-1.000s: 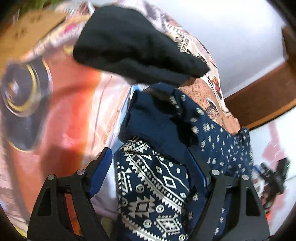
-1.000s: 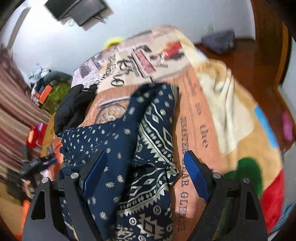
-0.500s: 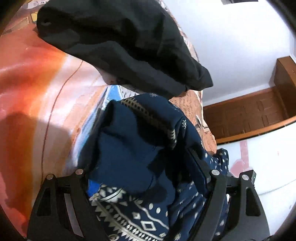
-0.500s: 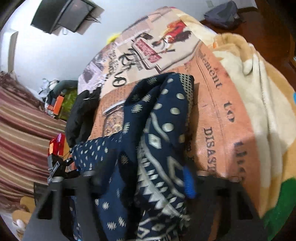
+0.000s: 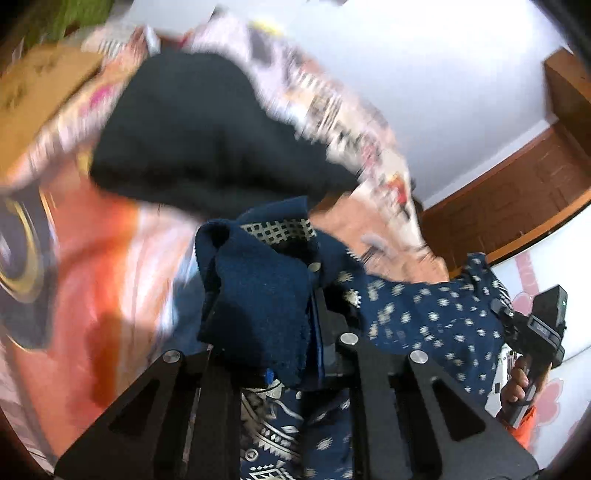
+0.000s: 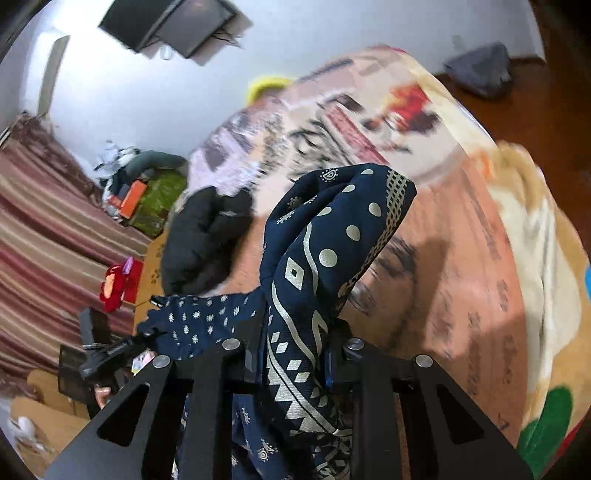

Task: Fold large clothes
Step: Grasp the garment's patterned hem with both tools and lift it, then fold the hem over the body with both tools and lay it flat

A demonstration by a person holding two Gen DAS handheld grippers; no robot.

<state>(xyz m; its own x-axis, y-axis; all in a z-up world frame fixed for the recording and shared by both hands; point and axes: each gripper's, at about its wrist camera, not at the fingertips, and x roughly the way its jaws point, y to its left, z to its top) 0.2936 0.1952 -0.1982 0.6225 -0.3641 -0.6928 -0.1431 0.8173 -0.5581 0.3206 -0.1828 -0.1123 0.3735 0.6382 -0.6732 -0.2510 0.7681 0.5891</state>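
Both grippers, left gripper [image 5: 284, 332] and right gripper [image 6: 291, 354], have their jaws clamped on the navy patterned garment [image 6: 332, 236], bunched above the printed blanket [image 6: 461, 258]. No tidy fold shows yet; judging from this, nearly all the folding is left.

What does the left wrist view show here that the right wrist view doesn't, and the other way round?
Only the left wrist view shows the brown wooden panelling and the person's hand holding the other gripper's handle. Only the right wrist view shows the wall screen, the striped curtain, the yellow thing behind the bed and the grey bundle on the floor. Both show the navy patterned garment clamped between closed fingers, the black garment and the printed blanket.
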